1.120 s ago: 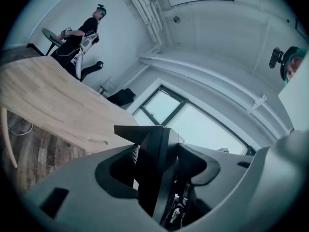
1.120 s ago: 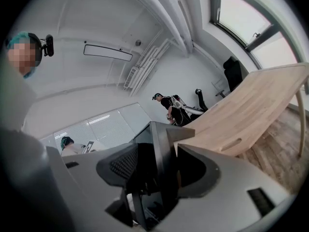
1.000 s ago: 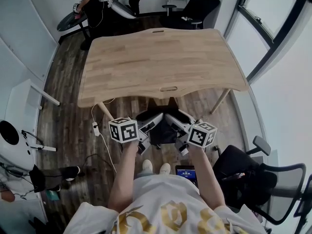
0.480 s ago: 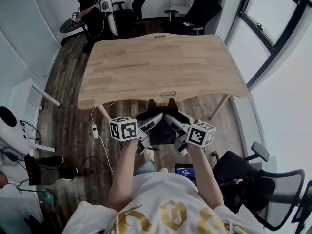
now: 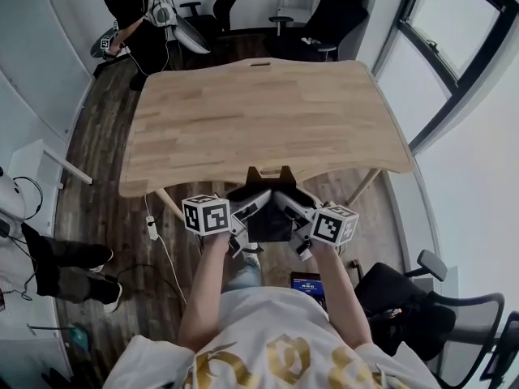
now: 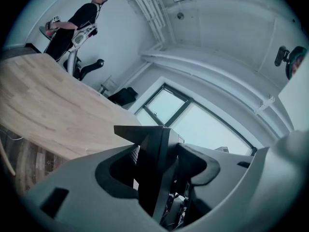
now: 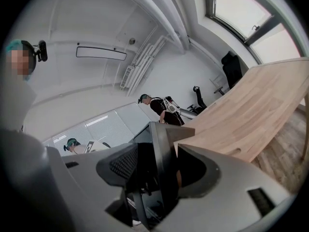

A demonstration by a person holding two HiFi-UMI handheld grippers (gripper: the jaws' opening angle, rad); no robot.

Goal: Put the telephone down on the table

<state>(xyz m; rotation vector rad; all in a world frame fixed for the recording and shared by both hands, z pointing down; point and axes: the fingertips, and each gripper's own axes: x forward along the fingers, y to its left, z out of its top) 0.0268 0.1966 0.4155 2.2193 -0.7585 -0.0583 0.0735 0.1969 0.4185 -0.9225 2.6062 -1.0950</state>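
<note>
A black office chair stood at the far right corner of the counter, and a second one was near on the right, beside the person's arm. At the far left another person stood with some equipment. On the left side there were a low white table and somebody's legs on the floor. A white cable ran over the floor under the near left corner of the counter, and a small device with a lit screen lay by the person's feet.

The telephone, a dark flat body, was held in the air in front of the near edge of the counter, and its top reached that edge in the head view, just beside a slot cut in the wood. The left gripper held it from the left and the right gripper from the right. In both gripper views the fingers were fairly wide apart, with the telephone filling the gap, so each pair was clamped on it.

The counter was of light wood with rounded corners. The floor was of dark planks, the walls were white, and a big window was on the right.
</note>
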